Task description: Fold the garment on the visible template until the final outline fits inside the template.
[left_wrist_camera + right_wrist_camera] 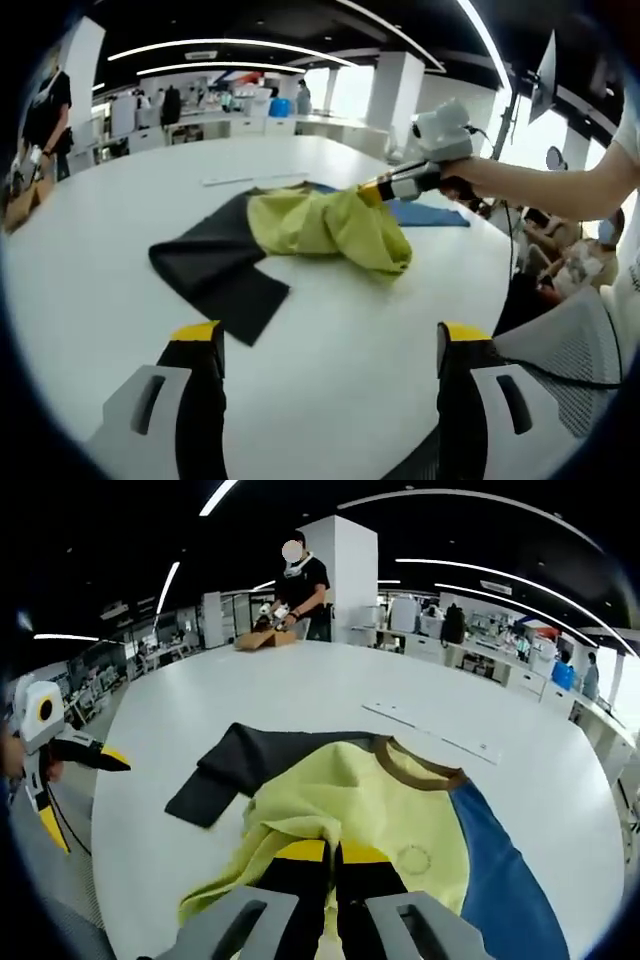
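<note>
Bare table (90, 290) around garment (300, 235)

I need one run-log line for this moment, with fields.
right hand-held gripper: shut on garment, lifting yellow part | left hand-held gripper: open, apart from garment | table: garment bunched, fold unfinished

Garment (300, 235) lies bunched mid-table (330, 370), one sleeve (215, 275) spread flat toward left gripper (328, 345); left gripper hangs over near table edge, well apart from garment; right gripper (333, 855) sits on garment's body, jaws together on fold; template (430, 213) lies under and behind garment; person (300, 590) stands at table's far edge.
</note>
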